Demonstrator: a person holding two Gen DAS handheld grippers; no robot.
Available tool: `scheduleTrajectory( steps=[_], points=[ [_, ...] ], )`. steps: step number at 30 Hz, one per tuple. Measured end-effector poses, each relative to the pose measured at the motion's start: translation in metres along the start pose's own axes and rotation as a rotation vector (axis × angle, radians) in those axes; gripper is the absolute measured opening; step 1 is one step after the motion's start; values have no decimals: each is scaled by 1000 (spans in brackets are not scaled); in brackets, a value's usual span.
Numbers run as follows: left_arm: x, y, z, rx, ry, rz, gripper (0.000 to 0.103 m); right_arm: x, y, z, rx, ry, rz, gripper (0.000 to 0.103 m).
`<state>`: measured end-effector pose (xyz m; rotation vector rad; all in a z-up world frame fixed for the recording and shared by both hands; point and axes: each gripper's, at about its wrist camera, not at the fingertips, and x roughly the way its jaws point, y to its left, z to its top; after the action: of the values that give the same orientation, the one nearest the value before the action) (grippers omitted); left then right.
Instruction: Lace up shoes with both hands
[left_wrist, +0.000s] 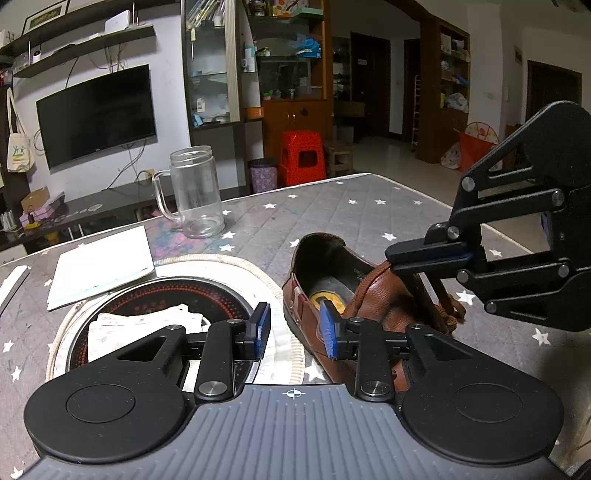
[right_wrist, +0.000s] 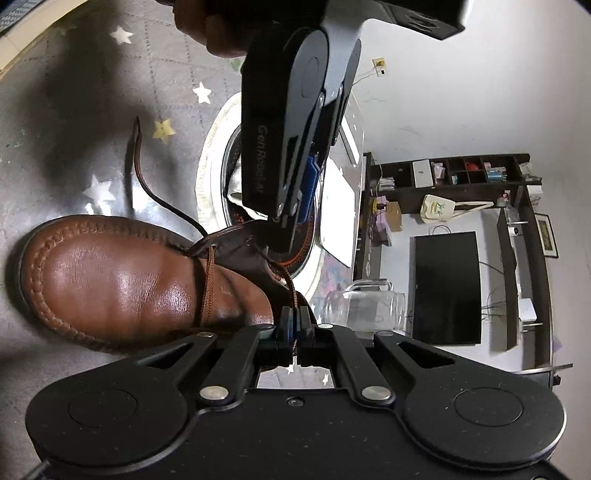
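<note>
A brown leather shoe (left_wrist: 373, 295) lies on the grey star-print table cover (left_wrist: 332, 206), heel opening toward the far side. My left gripper (left_wrist: 293, 330) is open, its blue pads either side of the shoe's near edge, holding nothing. From the right, my right gripper (left_wrist: 406, 262) reaches over the shoe's tongue. In the right wrist view the right gripper (right_wrist: 294, 326) is shut on the brown lace (right_wrist: 290, 284), which runs up from the eyelets. The shoe's toe (right_wrist: 122, 277) points left. The lace's other end (right_wrist: 137, 155) lies loose on the cover. The left gripper (right_wrist: 288, 218) hovers over the tongue.
An empty glass mug-jar (left_wrist: 195, 192) stands behind the shoe. A round cooktop (left_wrist: 166, 295) set in the table holds a white cloth (left_wrist: 144, 321). A white booklet (left_wrist: 99, 266) lies at the left. Beyond the table's far edge are a TV, shelves and a red stool.
</note>
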<state>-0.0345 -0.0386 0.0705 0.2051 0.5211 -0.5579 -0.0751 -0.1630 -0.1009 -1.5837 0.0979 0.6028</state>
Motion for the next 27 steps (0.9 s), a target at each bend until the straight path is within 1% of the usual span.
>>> scheduleTrajectory(
  steps=[11,21,27],
  points=[
    [-2,2,0,-2,0,0,32,1,5,0,15,-4,-5,1],
    [1,3,-2,0,-1,1,32,-3,14,4,0,-16,25,1],
    [0,4,-3,2,-1,2,32,-4,15,-1,-13,7,27,1]
  ],
)
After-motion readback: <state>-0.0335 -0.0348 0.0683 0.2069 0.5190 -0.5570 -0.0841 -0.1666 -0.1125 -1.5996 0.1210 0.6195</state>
